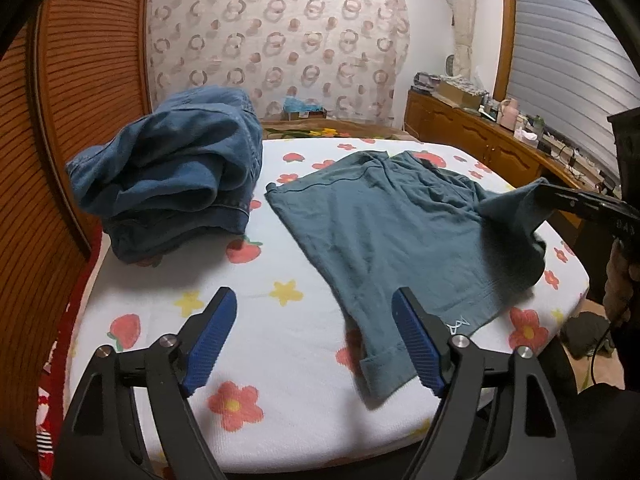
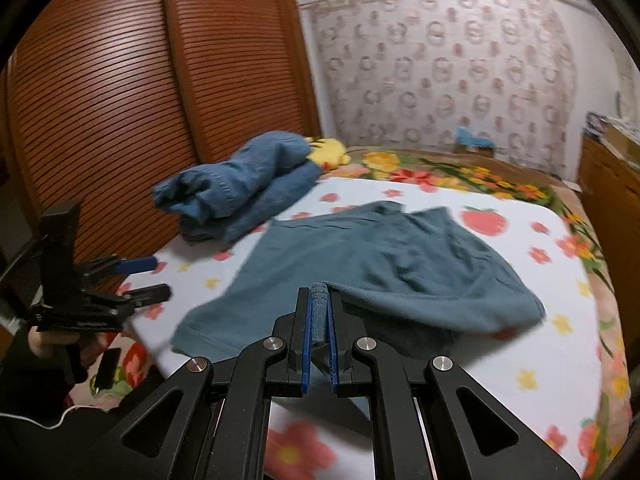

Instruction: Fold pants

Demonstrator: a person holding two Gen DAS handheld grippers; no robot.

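Teal pants (image 1: pixel 384 232) lie mostly flat on the flowered sheet (image 1: pixel 280 344), at the middle of the bed. In the left wrist view the long axis runs from about 6 o'clock, where a cuffed hem (image 1: pixel 384 364) lies nearest the camera, up toward 12–1 o'clock, where the far end lies rumpled. One edge at 3 o'clock is lifted off the sheet.

Right gripper (image 2: pixel 319 320) — jaws narrow, clamped on a fold of the teal cloth, which shows squeezed between the blue pads (image 2: pixel 306 344). In its own view the rest of the garment spreads away toward 12 and 2 o'clock, with a doubled-over flap toward 3 o'clock.

Left gripper (image 1: pixel 314 340) — jaws wide, nothing between them. The cuffed hem sits just under and beside its right-side pad (image 1: pixel 416 344), at about 5 o'clock in that view; touching or not, cannot tell. The right wrist view shows this gripper at 9 o'clock, over the near corner of the bed, fingers spread.

Judgement: the fold looks partly begun. The right hand has the raised edge, so carrying it across the long axis toward 9 o'clock seems its job; the left hand is nearer the hem and better placed to pin or take it.

Outward: a rumpled heap of denim (image 1: pixel 176 176) at 10 o'clock, well apart from the pants. Slatted wooden doors (image 2: pixel 120 100) behind it.
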